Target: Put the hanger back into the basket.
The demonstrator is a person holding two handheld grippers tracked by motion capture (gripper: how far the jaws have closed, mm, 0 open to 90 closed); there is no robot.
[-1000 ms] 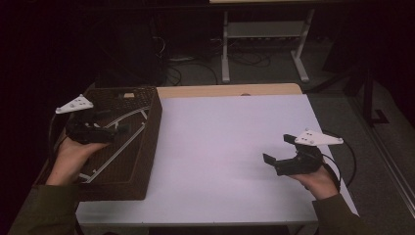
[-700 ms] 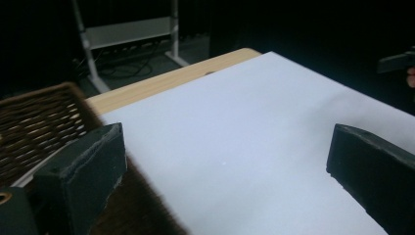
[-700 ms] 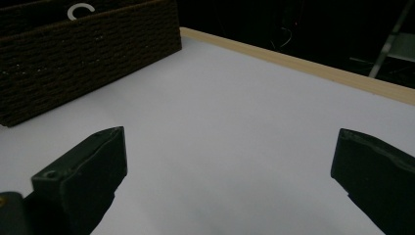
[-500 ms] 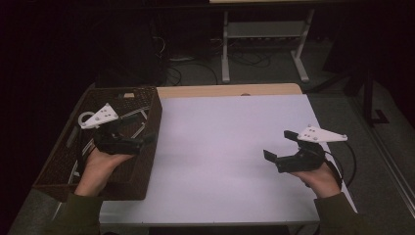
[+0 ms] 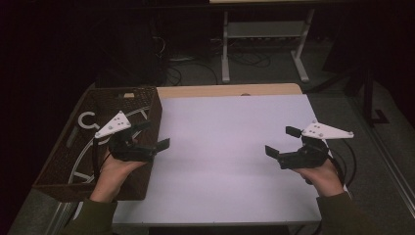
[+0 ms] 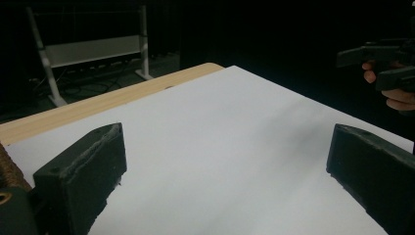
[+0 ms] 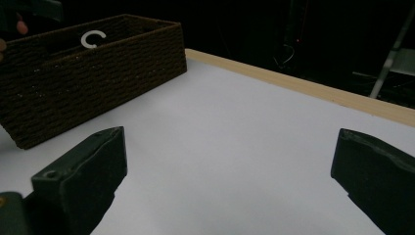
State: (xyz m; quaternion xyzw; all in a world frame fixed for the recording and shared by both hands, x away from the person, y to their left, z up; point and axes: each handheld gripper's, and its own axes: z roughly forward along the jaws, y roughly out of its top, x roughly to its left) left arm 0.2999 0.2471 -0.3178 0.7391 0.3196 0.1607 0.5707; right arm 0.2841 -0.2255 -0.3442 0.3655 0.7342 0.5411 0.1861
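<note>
My left gripper point(image 5: 154, 135) hangs open over the right wall of a brown woven basket point(image 5: 58, 161), its jaws pointing out over the white tabletop point(image 5: 225, 147). In the left gripper view the left gripper point(image 6: 225, 171) has nothing between its wide-apart jaws. My right gripper point(image 5: 282, 141) is open too, low over the right side of the tabletop and aimed left. The right gripper point(image 7: 230, 171) faces the basket point(image 7: 98, 78) across bare white surface and is empty. A white C-shaped hook point(image 5: 88, 120) and other white curved pieces lie in the basket.
A wooden strip point(image 5: 230, 90) runs along the table's far edge. Beyond it, a metal rack point(image 5: 264, 34) and cables stand on the dark floor. The right hand's gripper point(image 6: 386, 61) appears far off in the left gripper view.
My left gripper has moved right and nearer, from above the basket's inside to its right wall. The right gripper has barely shifted.
</note>
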